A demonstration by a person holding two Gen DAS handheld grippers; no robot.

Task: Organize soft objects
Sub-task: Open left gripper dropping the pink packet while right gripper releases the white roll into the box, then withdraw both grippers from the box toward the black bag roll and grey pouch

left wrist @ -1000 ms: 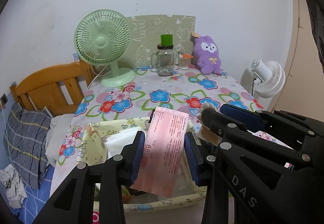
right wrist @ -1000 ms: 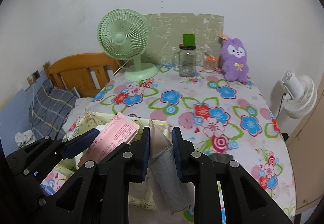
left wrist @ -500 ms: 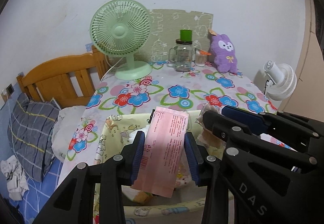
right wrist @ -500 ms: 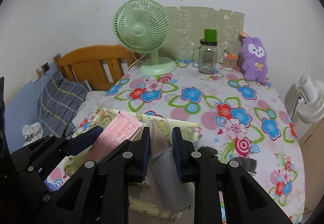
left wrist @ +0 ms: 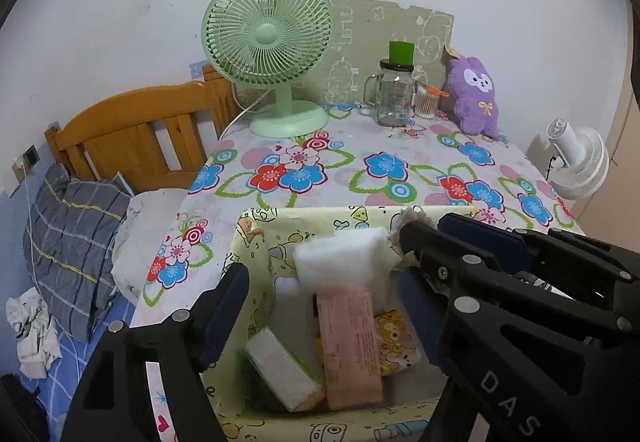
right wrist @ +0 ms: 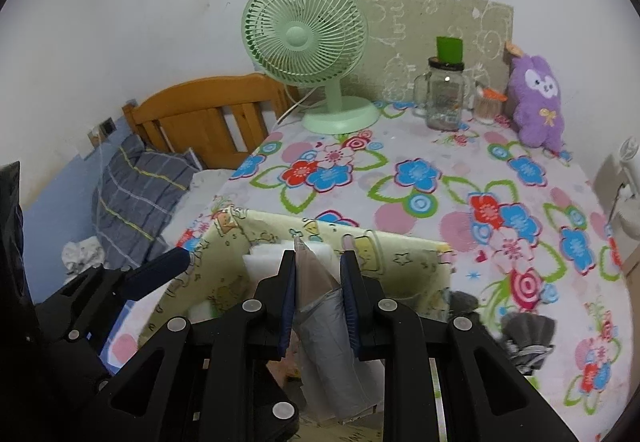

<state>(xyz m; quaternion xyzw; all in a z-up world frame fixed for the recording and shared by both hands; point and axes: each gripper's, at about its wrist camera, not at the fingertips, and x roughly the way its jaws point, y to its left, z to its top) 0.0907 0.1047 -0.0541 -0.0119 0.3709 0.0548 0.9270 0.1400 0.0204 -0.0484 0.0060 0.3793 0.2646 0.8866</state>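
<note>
A yellow cartoon-print fabric box (left wrist: pixel 256 242) stands at the near edge of the table; it also shows in the right wrist view (right wrist: pixel 400 258). Inside lie a pink packet (left wrist: pixel 350 342), a white pad (left wrist: pixel 344 258), a white and green pack (left wrist: pixel 280 366) and a small bear-print pack (left wrist: pixel 396 342). My left gripper (left wrist: pixel 320 302) is open and empty above the box. My right gripper (right wrist: pixel 318 294) is shut on a grey plastic packet (right wrist: pixel 332 354) over the box; it appears at the right in the left wrist view (left wrist: pixel 500 282).
On the floral tablecloth (left wrist: pixel 384 166) stand a green fan (left wrist: pixel 272 42), a glass jar mug (left wrist: pixel 394 94), a cotton-swab cup (left wrist: pixel 426 104) and a purple plush (left wrist: pixel 474 98). A dark cloth item (right wrist: pixel 524 334) lies right of the box. A bed with a wooden headboard (left wrist: pixel 132 134) is left, a white fan (left wrist: pixel 580 158) right.
My left gripper has opened and let go of the pink packet, which now lies in the box. Both grippers have moved left over the box. The right still grips the grey packet.
</note>
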